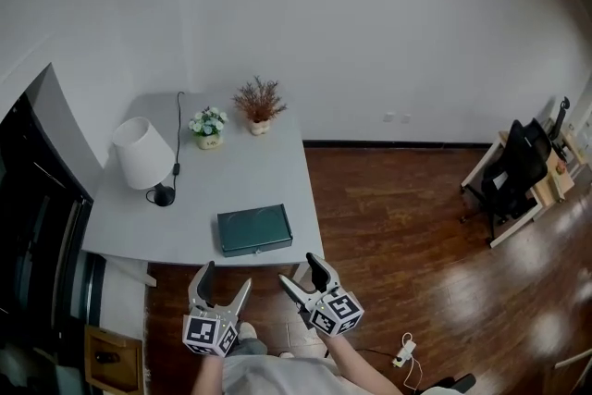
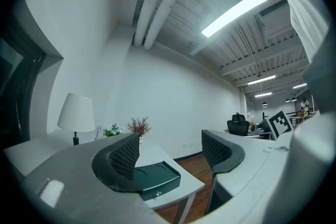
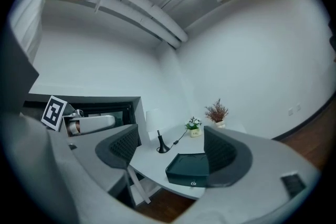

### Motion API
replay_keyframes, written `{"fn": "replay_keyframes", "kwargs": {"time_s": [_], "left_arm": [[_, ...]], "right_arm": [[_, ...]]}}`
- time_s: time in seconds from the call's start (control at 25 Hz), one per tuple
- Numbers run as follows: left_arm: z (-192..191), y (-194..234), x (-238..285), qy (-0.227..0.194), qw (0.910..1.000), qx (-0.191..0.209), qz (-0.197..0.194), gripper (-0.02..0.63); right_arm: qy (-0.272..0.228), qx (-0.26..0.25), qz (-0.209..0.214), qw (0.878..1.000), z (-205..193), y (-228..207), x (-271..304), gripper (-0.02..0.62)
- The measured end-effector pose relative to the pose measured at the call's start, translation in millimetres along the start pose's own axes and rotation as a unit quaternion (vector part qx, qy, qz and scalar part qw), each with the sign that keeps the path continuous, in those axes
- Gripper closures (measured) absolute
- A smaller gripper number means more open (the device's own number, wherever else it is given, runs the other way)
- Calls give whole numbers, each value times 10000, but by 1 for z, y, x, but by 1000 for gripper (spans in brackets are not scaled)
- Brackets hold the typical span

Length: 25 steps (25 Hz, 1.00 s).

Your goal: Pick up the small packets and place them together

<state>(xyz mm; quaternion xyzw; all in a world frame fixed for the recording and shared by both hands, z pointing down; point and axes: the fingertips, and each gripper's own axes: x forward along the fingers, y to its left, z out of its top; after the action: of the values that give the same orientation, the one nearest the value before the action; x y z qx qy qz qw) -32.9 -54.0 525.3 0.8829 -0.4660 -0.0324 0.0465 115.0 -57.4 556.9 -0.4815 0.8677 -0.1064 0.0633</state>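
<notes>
No small packets show in any view. A closed dark green box [image 1: 254,228] lies near the front edge of the grey table [image 1: 268,171]. My left gripper [image 1: 227,277] hangs open just short of that edge, below the box's left end. Beside it, my right gripper [image 1: 300,270] is also open, below the box's right corner. In the left gripper view the box [image 2: 157,176] sits between and beyond the open left gripper [image 2: 173,152] with its jaws empty. The right gripper view shows the box [image 3: 189,168] ahead of the open right gripper [image 3: 170,147], nothing between its jaws.
On the table stand a white lamp [image 1: 143,157] at the left, a small flower pot [image 1: 208,125] and a reddish dried plant [image 1: 259,104] at the back. A dark cabinet [image 1: 32,227] flanks the table's left. Wooden floor [image 1: 398,227] lies to the right, with an office chair [image 1: 513,166] farther off.
</notes>
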Motion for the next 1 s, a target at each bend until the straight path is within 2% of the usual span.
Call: {"fn": "replay_keyframes", "kwargs": {"time_s": [0.12,0.24,0.4,0.48,0.6,0.72,0.76,0.8,1.0], "left_arm": [[5,24,15,-77,10000,-42,-43,250],[8,49,25,-162,9998,-132,-34,250],[1,66,36,-88,9997,-170,-128,250],[-3,72,44,-10,9998,-142,-114,250],[-7,77,50,45,10000,-79,-5,270],[-13,84,55,100,9996,-171,200,270],[-15,84,55,134,9994,-208,238,271],[-17,84,54,175,9993,-205,257,272],[-20,88,64,228,9985,-236,439,272]], "right_arm": [[167,-81,32,9998,-4,-2,28,207],[557,-151,47,9983,-18,-2,56,207],[1073,111,-185,9940,-48,-13,76,207],[1419,192,-139,9896,-69,-20,84,207],[2121,452,-35,9762,-119,-35,89,207],[2844,795,48,9554,-175,-52,95,209],[3070,858,116,9478,-192,-54,96,237],[3260,907,198,9408,-207,-55,97,311],[3884,1133,287,9141,-247,-68,119,319]]}}
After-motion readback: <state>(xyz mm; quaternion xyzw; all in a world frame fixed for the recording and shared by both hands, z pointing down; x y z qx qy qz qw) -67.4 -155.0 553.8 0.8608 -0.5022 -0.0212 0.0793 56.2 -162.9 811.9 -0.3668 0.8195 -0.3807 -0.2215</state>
